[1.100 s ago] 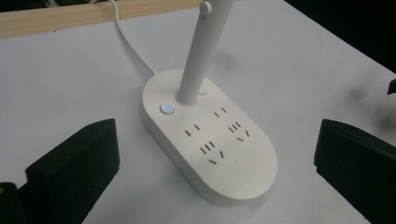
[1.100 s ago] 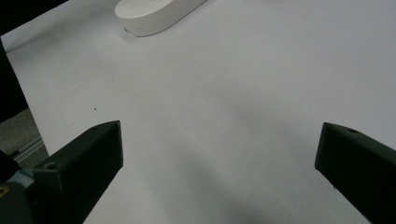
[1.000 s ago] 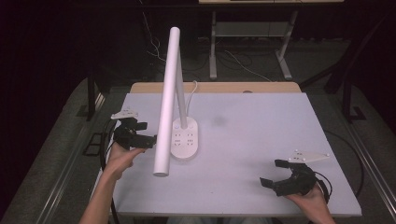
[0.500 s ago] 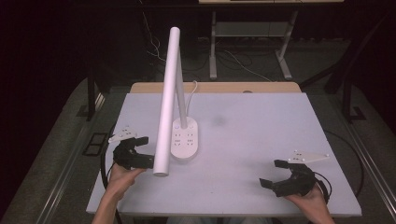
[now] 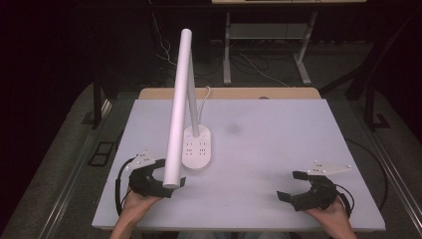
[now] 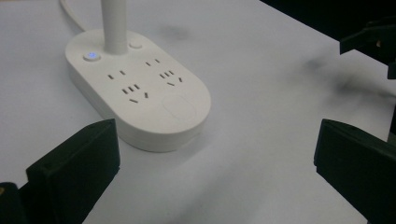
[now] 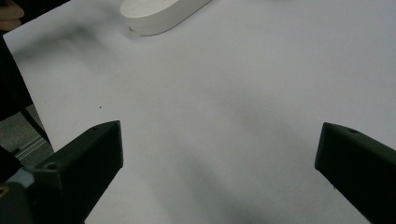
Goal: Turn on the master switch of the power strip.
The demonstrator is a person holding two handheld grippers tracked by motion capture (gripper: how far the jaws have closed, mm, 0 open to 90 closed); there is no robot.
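High view first: a white desk lamp with an oval power-strip base [image 5: 197,149] stands left of centre on the pale grey tabletop [image 5: 278,144]. Its thin stem rises from the rear of the base, and a long, round white tube head [image 5: 176,109] slants forward and down over the near-left part of the tabletop, its lower end hanging above the left gripper [image 5: 158,180]. A white cord [image 5: 205,94] runs from the base toward the far edge.

Left gripper view now, and the base [image 6: 140,93] is right there, just ahead of the jaws and a little to the left. Smooth glossy white plastic, rounded ends, two clusters of socket slots on the top face, a faint oval pad nearer the front end. Beside the stem [image 6: 114,23] sits a small round button lit blue [image 6: 92,55], with a plain one [image 6: 136,45] on the other side. The black jaws stand wide apart, with nothing between them but bare tabletop.

Over to the right gripper [image 5: 293,186], held at the near-right corner, well apart from the lamp. Right gripper view shows its jaws spread wide too, empty, pointing across the open surface [image 7: 224,93] with the end of the white base [image 7: 159,14] far off at the top.
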